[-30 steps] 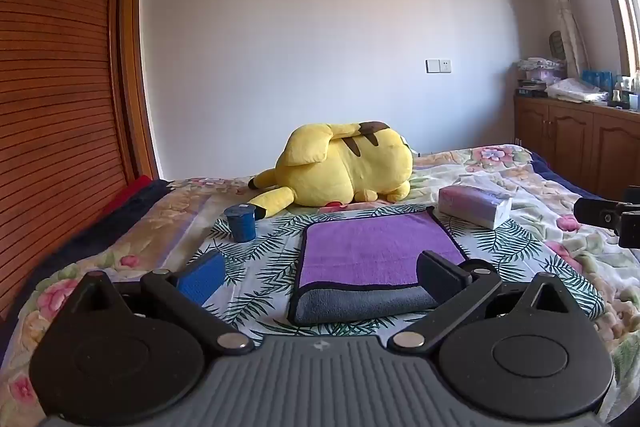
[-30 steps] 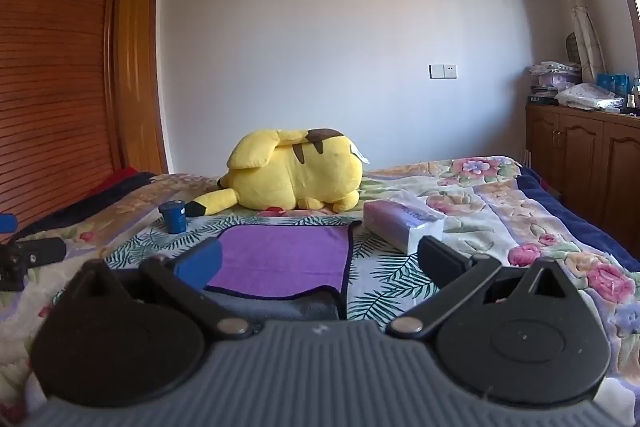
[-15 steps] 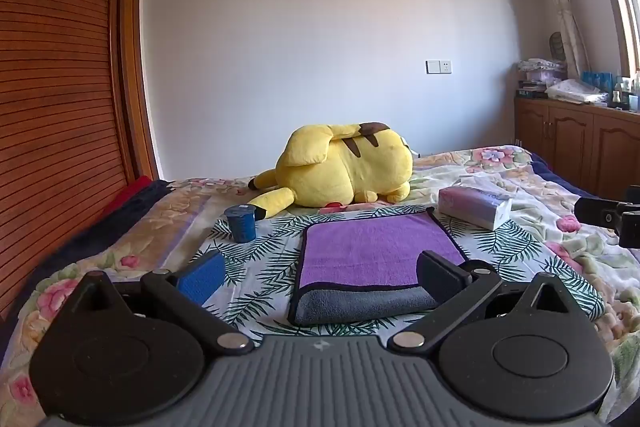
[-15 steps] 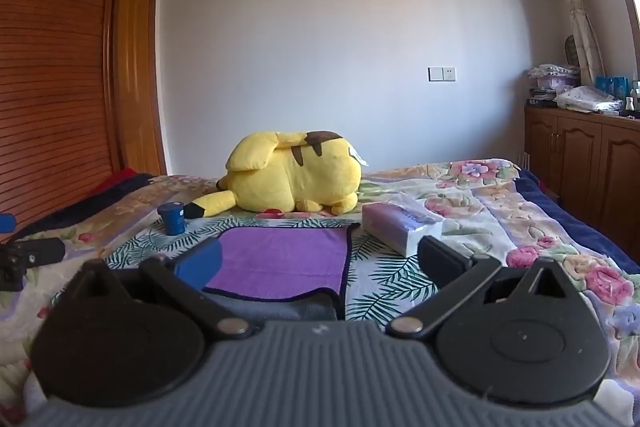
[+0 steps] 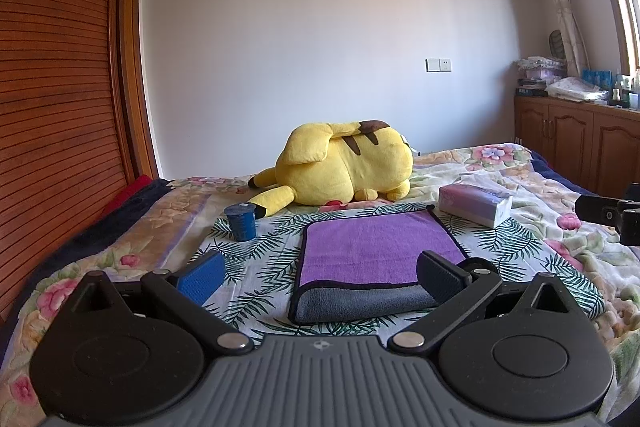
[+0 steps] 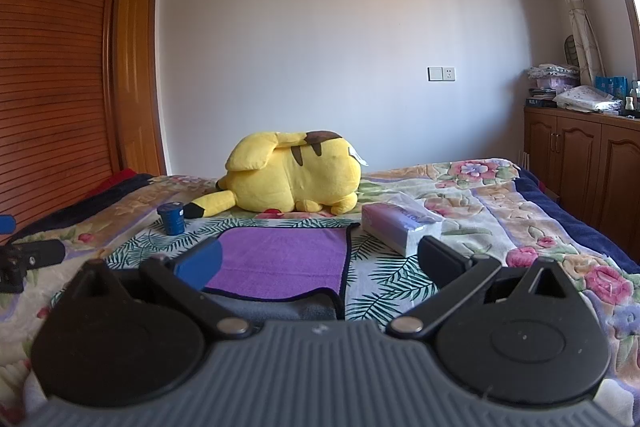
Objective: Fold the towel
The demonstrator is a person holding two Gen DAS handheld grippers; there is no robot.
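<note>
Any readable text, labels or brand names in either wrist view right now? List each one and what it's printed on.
Nothing reads cleanly.
Tissue pack: dark lettering on its top face, too blurred and skewed to read.
Blue cup: faint marks on its side, too small to read.
Blue boxes on the cabinet: print too small to read.
Purple towel and yellow plush: no text visible.

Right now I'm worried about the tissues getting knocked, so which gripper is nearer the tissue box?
Right. The right gripper has the tissue box just ahead of its right finger; the left gripper sits farther left, facing the purple towel.
</note>
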